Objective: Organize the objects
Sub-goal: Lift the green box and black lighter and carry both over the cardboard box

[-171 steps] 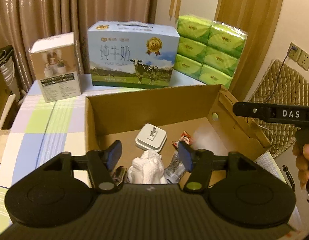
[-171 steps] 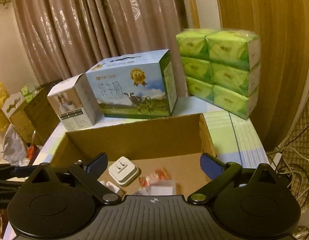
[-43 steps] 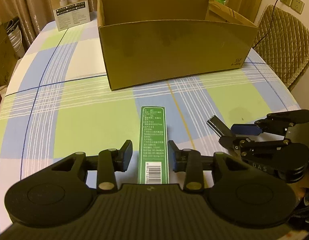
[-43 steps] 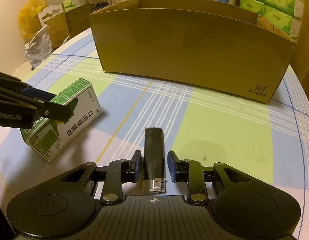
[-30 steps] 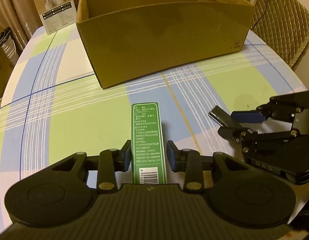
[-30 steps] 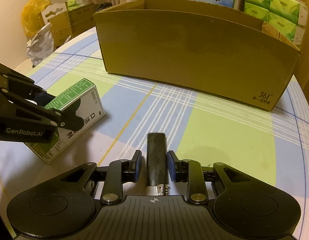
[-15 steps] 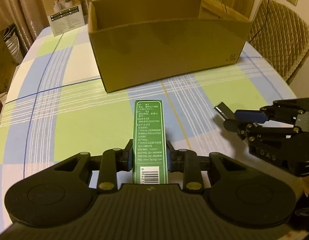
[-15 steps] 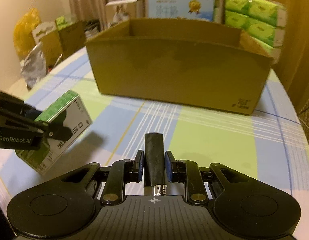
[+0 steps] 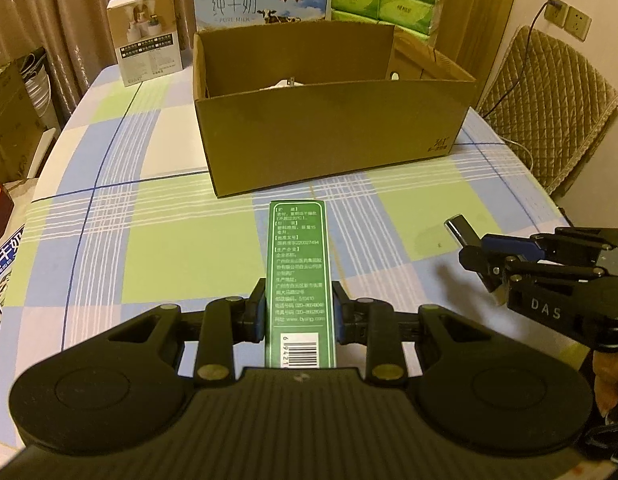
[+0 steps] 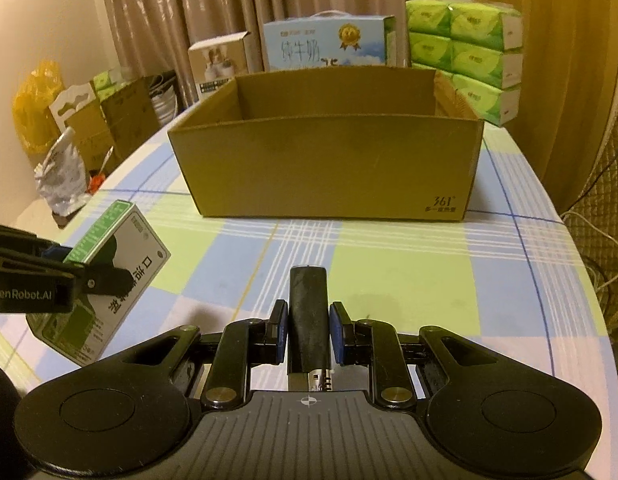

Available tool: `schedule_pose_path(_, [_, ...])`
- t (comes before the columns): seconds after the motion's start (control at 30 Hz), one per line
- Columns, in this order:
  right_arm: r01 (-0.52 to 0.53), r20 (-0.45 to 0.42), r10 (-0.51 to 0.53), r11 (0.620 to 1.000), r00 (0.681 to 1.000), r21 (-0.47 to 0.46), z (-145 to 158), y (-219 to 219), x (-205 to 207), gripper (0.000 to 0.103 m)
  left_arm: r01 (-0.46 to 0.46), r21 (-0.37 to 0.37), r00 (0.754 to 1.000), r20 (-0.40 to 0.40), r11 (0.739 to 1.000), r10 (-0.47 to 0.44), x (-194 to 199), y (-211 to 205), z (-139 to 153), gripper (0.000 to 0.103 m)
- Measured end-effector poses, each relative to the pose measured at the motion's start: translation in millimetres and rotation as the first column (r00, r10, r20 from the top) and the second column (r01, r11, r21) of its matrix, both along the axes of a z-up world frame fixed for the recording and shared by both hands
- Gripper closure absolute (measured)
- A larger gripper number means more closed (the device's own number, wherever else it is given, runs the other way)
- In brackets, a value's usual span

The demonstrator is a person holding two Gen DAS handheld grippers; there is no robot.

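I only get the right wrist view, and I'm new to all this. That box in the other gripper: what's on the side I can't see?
Observer: The green box shows small printed text and a barcode on its top face.
Operator: Anything inside the cardboard box?
Observer: Yes, the cardboard box has something white with metal prongs peeking above its front wall.
Operator: What's off to my right?
Observer: A chair with a quilted cover, under a wall socket.
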State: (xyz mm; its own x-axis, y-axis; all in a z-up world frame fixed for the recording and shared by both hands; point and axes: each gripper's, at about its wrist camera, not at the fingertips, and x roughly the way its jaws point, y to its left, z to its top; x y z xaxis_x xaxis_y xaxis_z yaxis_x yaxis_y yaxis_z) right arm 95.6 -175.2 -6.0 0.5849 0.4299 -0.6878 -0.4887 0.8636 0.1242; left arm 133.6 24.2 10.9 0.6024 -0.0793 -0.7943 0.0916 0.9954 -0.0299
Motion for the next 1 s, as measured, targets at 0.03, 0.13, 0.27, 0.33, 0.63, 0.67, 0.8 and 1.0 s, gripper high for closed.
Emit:
schedule_pose_path(0.03, [0.001, 0.002, -0.001, 1.000, 1.000, 0.002, 2.1, -0.9, -2.0, 0.084, 0.000, -0.001, 1.000, 0.003, 1.000, 0.000, -2.2, -0.7, 1.9, 0.078])
schedule_pose_path(0.13, [0.006, 0.010, -0.006, 1.000, 1.000, 0.008, 8.6, -4.1, -7.3, 0.084, 0.002, -0.003, 1.000, 0.012, 1.000, -0.002, -7.2, -3.2, 7.3, 0.078])
schedule_pose_path(0.27, [0.010, 0.016, -0.011, 1.000, 1.000, 0.010, 13.6, -7.5, -12.3, 0.084, 0.003, -0.006, 1.000, 0.022, 1.000, -0.003, -12.7, -7.1, 13.5, 0.078])
schedule_pose_path(0.33, [0.013, 0.019, -0.013, 1.000, 1.000, 0.011, 15.8, -9.0, -14.7, 0.084, 0.005, -0.006, 1.000, 0.027, 1.000, -0.005, -15.3, -8.7, 15.8, 0.078])
schedule_pose_path(0.63, [0.018, 0.032, -0.018, 1.000, 0.999, 0.013, 23.3, -12.8, -20.1, 0.084, 0.005, -0.013, 0.999, 0.044, 1.000, -0.004, -22.7, -13.2, 24.5, 0.078])
schedule_pose_path(0.67, [0.018, 0.033, -0.018, 1.000, 0.999, 0.012, 23.9, -12.7, -20.6, 0.084, 0.006, -0.013, 0.999, 0.045, 1.000, -0.005, -22.5, -12.8, 25.0, 0.078])
schedule_pose_path(0.8, [0.017, 0.038, -0.018, 1.000, 0.999, 0.011, 25.9, -12.5, -21.3, 0.084, 0.006, -0.014, 0.999, 0.051, 1.000, -0.005, -23.7, -13.8, 27.7, 0.078])
schedule_pose_path(1.0, [0.016, 0.040, -0.017, 1.000, 0.999, 0.009, 26.5, -12.5, -21.3, 0.084, 0.004, -0.018, 0.999, 0.054, 1.000, -0.003, -23.8, -14.2, 28.5, 0.078])
